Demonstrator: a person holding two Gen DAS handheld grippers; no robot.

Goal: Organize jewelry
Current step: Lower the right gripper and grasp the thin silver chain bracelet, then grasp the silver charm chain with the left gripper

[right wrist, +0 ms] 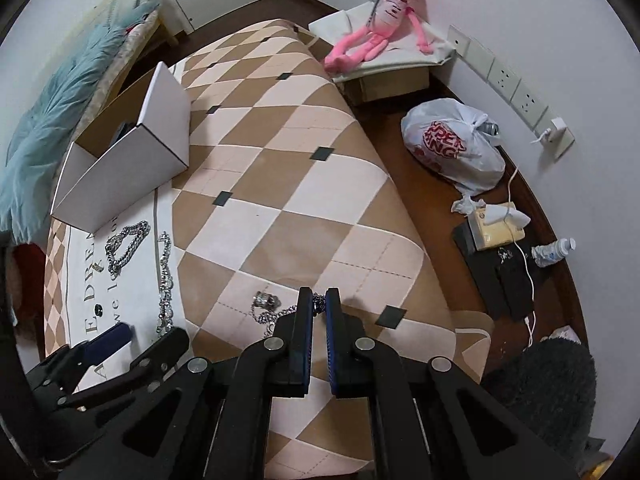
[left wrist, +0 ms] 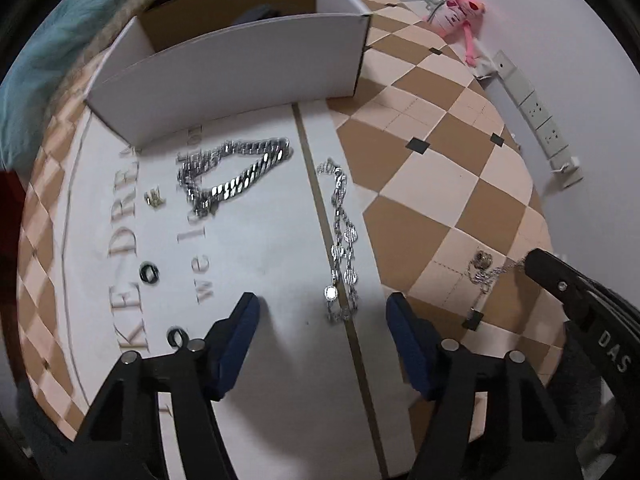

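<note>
A thick silver chain (left wrist: 236,176) lies on the white printed mat (left wrist: 248,264) in front of the open white box (left wrist: 236,60). A thinner sparkly necklace (left wrist: 342,248) lies along the mat's edge, between my open left gripper's (left wrist: 322,312) fingers and just ahead of them. Two black rings (left wrist: 149,272) and a small gold piece (left wrist: 155,198) lie on the mat. My right gripper (right wrist: 319,306) is shut on a thin silver chain with a ring pendant (right wrist: 266,306) on the checked rug; the chain also shows in the left wrist view (left wrist: 486,270).
The checked rug (right wrist: 288,184) covers the floor. A pink plush toy (right wrist: 380,28), a white plastic bag (right wrist: 452,152), a tissue box (right wrist: 500,228), a bottle (right wrist: 554,250) and a dark fluffy cushion (right wrist: 544,392) lie to the right. Wall sockets (right wrist: 508,80) line the wall.
</note>
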